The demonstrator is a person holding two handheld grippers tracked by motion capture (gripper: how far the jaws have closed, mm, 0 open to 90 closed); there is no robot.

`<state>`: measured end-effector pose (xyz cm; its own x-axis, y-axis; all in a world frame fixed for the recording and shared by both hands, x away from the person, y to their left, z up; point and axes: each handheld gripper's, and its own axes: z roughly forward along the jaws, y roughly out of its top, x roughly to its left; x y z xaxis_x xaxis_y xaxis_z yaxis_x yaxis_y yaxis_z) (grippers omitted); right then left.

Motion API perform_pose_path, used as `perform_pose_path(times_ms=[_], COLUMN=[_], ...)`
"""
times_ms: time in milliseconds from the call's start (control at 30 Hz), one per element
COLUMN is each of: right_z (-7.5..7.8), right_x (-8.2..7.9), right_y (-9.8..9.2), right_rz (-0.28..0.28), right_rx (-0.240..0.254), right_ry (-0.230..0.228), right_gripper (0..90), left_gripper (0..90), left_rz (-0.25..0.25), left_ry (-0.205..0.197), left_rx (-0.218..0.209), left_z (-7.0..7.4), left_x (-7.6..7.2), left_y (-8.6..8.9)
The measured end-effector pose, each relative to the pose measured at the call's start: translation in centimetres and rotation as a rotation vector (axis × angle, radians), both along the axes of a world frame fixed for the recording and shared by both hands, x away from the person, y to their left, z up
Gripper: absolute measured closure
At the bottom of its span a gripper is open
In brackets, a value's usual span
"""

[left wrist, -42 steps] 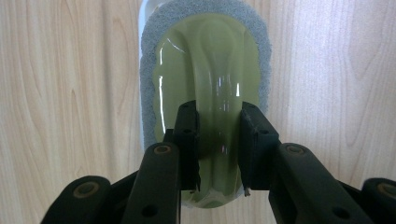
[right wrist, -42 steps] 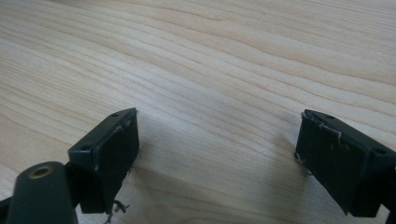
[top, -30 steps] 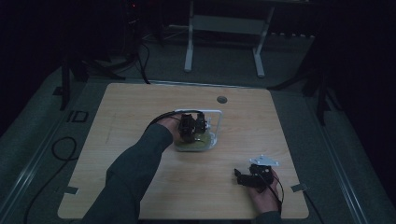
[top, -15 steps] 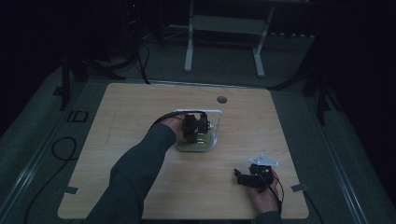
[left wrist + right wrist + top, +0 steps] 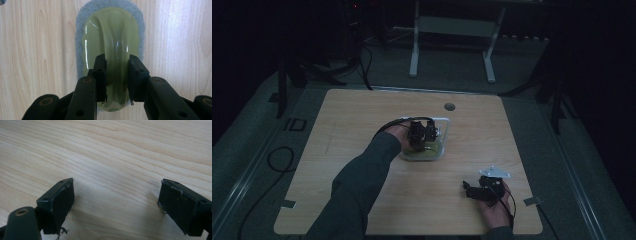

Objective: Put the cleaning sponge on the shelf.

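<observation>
A green, glossy plastic scrubber [image 5: 112,32] with a grey pad [image 5: 80,27] under it lies flat on the wooden table. My left gripper [image 5: 117,60] comes straight down on it, its two jaws pressed against either side of the raised handle ridge. In the high view this gripper [image 5: 422,134] sits mid-table over the greenish scrubber [image 5: 424,154], which has a white-rimmed frame [image 5: 446,131] around it. My right gripper [image 5: 116,205] rests low over bare wood with its jaws wide apart and nothing between them. It lies near the table's front right [image 5: 477,192].
The table [image 5: 337,165] has a round cable hole [image 5: 449,106] at the back. A cable loops on the floor at the left [image 5: 277,155]. A white metal stand [image 5: 452,30] stands beyond the far edge, on dark floor.
The left hand and gripper have shifted very slightly to the right over the scrubber. The right gripper has stayed put.
</observation>
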<state>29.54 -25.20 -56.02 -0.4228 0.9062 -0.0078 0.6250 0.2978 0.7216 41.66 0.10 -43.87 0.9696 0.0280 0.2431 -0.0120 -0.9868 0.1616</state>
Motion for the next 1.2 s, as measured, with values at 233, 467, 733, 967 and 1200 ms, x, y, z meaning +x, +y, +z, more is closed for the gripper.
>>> perform_pose_path(times_ms=[233, 467, 733, 967, 1200], right_z=[0.0, 0.0, 0.0, 0.0, 0.0], right_x=[0.0, 0.0, 0.0, 0.0, 0.0], right_y=[0.0, 0.0, 0.0, 0.0, 0.0], right_rz=[0.000, 0.001, 0.002, 0.003, 0.004], right_rx=[-0.001, 0.000, -0.001, -0.001, -0.001], right_ry=[0.000, 0.001, 0.000, 0.000, -0.002], right_gripper=[12.9, 13.0, 13.0, 12.9, 12.9], left_gripper=[71.7, 71.6, 71.5, 71.0, 70.6], left_rz=[0.020, 0.004, 0.006, 0.010, 0.013], left_ry=[-0.014, -0.037, -0.067, -0.096, -0.124], left_rx=[0.002, 0.035, 0.054, 0.058, 0.055], left_z=[-0.4, -1.0, -1.6, -1.7, -1.9], left_x=[0.1, 0.3, 0.2, 0.2, 0.2], left_y=[-0.2, -0.4, -0.8, -0.9, -0.9])
